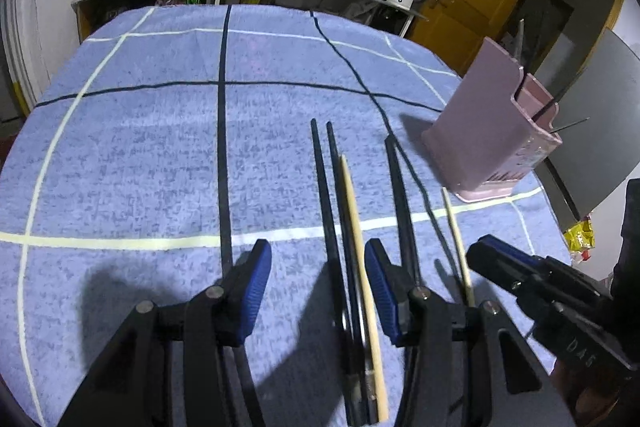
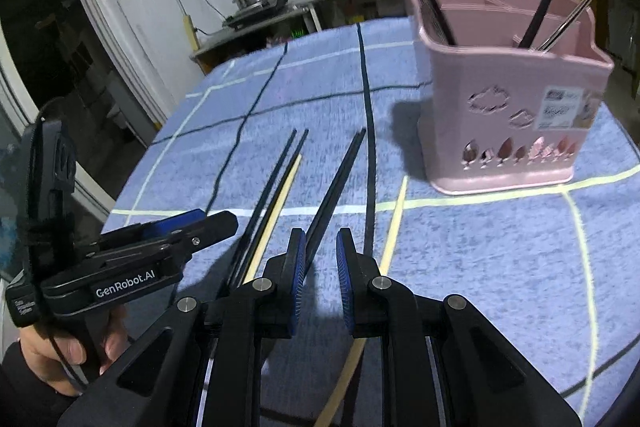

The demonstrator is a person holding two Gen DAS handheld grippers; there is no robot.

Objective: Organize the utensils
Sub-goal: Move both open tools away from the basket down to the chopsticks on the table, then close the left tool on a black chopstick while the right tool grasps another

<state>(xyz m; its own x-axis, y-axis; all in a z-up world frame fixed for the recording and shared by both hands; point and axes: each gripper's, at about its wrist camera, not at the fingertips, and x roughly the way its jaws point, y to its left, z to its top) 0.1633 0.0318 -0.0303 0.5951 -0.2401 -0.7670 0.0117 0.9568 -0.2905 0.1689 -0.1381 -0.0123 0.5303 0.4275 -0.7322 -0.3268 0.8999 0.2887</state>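
- The left gripper (image 1: 318,291) is spread wide over black chopsticks (image 1: 326,195) and a wooden chopstick (image 1: 360,247) lying on the blue cloth (image 1: 140,147).
- The right gripper (image 2: 320,279) has a small gap around another black pair (image 2: 338,183).
- The pink holder (image 2: 508,115) stands near them.

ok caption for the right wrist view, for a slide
Right tool open over black chopsticks on a blue cloth, pink holder ahead.

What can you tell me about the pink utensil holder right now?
The pink utensil holder looks like moulded plastic, with cloud and leaf cut-outs and a sticker on its front. It stands upright on the blue checked cloth, divided into compartments, with dark chopsticks and a metal one leaning inside. Neither tool touches it.
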